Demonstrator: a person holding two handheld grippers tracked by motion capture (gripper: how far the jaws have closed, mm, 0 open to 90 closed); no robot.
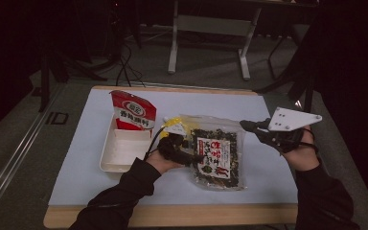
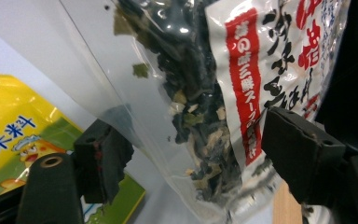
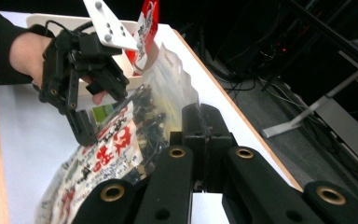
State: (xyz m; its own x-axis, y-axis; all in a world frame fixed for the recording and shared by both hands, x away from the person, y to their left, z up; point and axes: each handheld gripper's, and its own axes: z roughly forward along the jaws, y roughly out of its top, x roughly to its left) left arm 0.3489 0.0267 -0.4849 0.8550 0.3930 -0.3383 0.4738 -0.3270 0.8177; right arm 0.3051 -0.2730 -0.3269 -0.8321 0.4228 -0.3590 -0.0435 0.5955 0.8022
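The left gripper (image 1: 191, 155), jaws apart around the clear seaweed bag (image 1: 216, 154) lying mid-table, could pinch only slippery film and slip off, while the closed, empty right gripper (image 1: 249, 125) hovers beside the bag.

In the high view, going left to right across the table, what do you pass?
White tray with the red packet → left gripper → clear bag of dried seaweed → right gripper.

We are seeing a dim room fading to black around a softly lit surface (image 1: 91, 158), glare glinting on the clear seaweed bag (image 2: 177, 56), near jaws blurring
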